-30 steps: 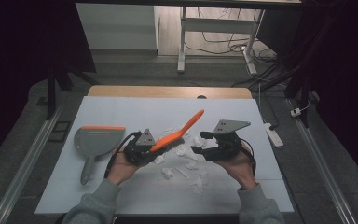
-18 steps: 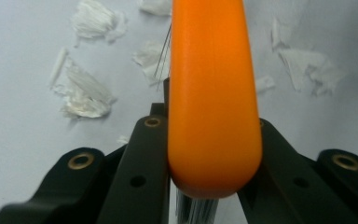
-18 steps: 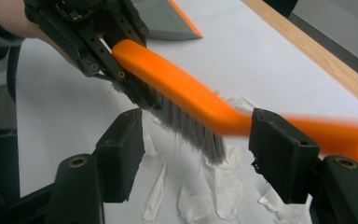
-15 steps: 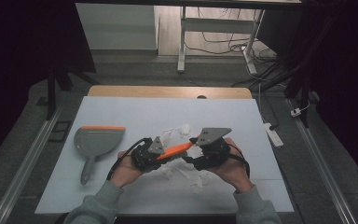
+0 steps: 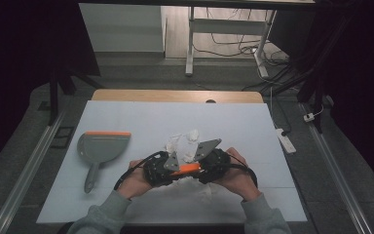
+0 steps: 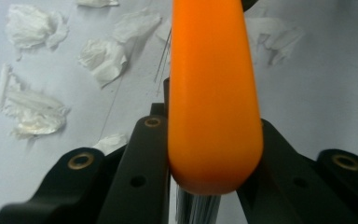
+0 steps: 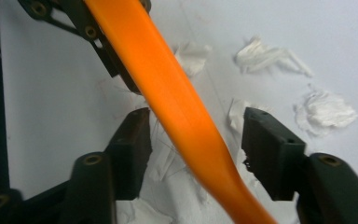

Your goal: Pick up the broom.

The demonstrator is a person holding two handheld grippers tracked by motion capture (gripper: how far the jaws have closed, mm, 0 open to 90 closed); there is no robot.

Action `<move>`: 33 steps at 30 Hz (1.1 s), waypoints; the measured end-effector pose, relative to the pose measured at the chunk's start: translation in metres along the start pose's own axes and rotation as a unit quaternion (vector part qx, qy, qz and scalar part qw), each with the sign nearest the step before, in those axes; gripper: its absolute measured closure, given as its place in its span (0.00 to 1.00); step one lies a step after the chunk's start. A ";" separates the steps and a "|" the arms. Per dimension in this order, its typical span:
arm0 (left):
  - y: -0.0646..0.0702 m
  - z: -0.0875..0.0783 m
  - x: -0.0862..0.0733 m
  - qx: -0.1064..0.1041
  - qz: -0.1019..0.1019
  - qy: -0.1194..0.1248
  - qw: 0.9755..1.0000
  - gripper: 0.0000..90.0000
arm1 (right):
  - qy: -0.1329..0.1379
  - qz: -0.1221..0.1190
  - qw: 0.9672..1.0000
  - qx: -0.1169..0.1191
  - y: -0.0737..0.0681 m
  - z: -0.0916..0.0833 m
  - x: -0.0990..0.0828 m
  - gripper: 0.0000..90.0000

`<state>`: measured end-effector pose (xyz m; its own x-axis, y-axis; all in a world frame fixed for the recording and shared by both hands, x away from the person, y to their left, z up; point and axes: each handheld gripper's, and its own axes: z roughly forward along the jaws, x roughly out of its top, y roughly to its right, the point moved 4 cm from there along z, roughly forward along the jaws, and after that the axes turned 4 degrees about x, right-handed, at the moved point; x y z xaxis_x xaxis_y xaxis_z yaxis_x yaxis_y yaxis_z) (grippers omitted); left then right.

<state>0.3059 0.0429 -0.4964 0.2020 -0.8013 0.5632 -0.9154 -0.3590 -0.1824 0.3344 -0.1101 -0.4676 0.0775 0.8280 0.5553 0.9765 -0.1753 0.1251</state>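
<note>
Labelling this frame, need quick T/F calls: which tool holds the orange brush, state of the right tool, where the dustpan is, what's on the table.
1. The left tool is shut on the orange brush handle. True.
2. The right tool clamps the handle. False: the handle passes between its jaws with gaps on both sides; they have just been closing.
3. The dustpan is held. False: it lies apart on the table.
4. Crumpled paper scraps lie on the table. True.

An orange brush handle [image 7: 177, 116] runs slantwise between the right tool [image 7: 196, 135]'s two black jaws, which have just been closing and stand clear of it on both sides. The left tool [image 7: 81, 25] clamps its far end (top left). Crumpled paper scraps [image 7: 324, 112] litter the white surface [image 7: 51, 102].
</note>
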 end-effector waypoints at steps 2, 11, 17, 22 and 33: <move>0.002 0.000 0.001 0.000 0.004 0.001 1.000 0.89 | -0.014 -0.014 1.000 -0.003 -0.002 0.004 0.000 0.58; -0.008 -0.006 -0.004 0.010 -0.013 0.026 1.000 0.81 | -0.017 -0.037 0.999 0.002 -0.007 0.003 -0.001 0.71; -0.017 -0.018 -0.009 0.077 -0.054 0.048 0.994 0.49 | -0.004 -0.006 1.000 -0.021 0.002 -0.006 -0.004 0.73; -0.025 -0.028 -0.022 0.099 -0.096 0.060 0.989 0.40 | 0.013 0.024 0.999 -0.032 0.012 -0.010 -0.010 0.73; -0.029 -0.047 -0.073 0.151 -0.168 0.067 0.972 0.35 | 0.049 0.061 0.996 -0.053 0.027 -0.022 -0.015 0.74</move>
<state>0.3015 0.1345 -0.4944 0.4069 -0.5524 0.7275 -0.6568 -0.7304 -0.1873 0.3549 -0.1390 -0.4539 0.1692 0.7426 0.6480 0.9338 -0.3311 0.1356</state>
